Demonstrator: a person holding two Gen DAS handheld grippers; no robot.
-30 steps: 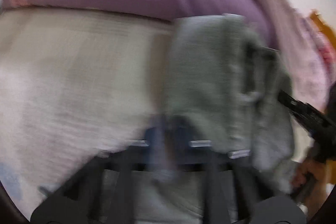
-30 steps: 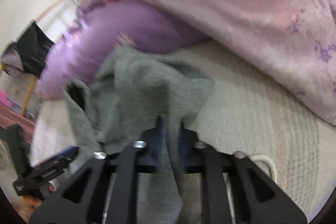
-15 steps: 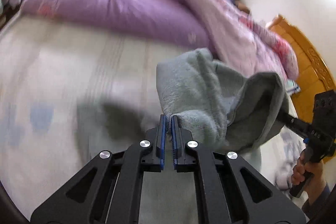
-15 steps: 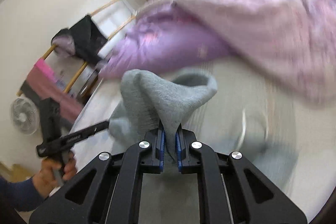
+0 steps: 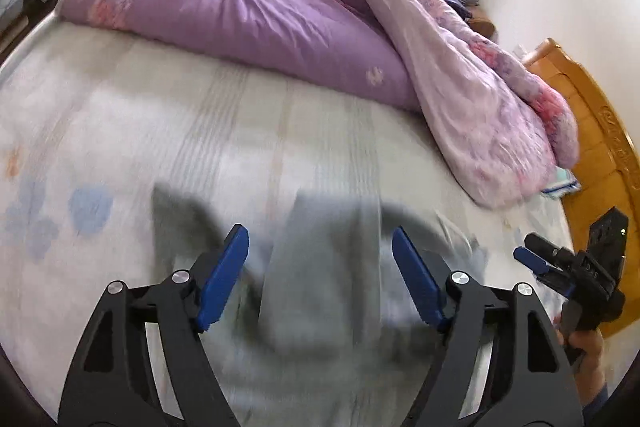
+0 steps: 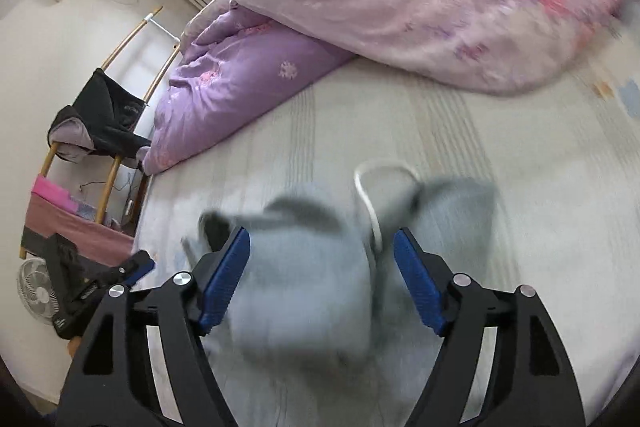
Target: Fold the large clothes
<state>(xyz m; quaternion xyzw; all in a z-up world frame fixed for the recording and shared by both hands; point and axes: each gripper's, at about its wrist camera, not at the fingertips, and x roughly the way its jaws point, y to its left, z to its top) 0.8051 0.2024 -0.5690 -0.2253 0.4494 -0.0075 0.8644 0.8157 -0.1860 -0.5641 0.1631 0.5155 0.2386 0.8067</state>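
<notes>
A: Start at the left. What are the tongs of the left gripper [image 5: 320, 255] doing?

B: They have just been opening and now stand wide. The 2 blue pads [image 5: 222, 285] touch nothing. The grey garment [image 5: 320, 287] shows between them but lower down, a blurred heap on the pale bed sheet [image 5: 120, 131].

A: Is it folded?

B: Too smeared to tell. It lies in the near part of the bed, well apart from the purple quilt [image 5: 248, 7] bunched along the far side.

A: And further right?

B: The right gripper [image 5: 532, 255] sits at the right edge of the left view, held in a hand [image 5: 586, 347], in front of the wooden headboard [image 5: 592, 131].

A: What does its own camera show?

B: The same: its jaws have just been opening and are spread wide, pads clear of the cloth. The garment [image 6: 312, 291] sits blurred between and below them, with a white cord [image 6: 370, 195] looping on it. The left gripper [image 6: 136, 267] pokes in at the left, near a fan [image 6: 36, 291] and a chair draped in dark clothes [image 6: 108, 115].
</notes>
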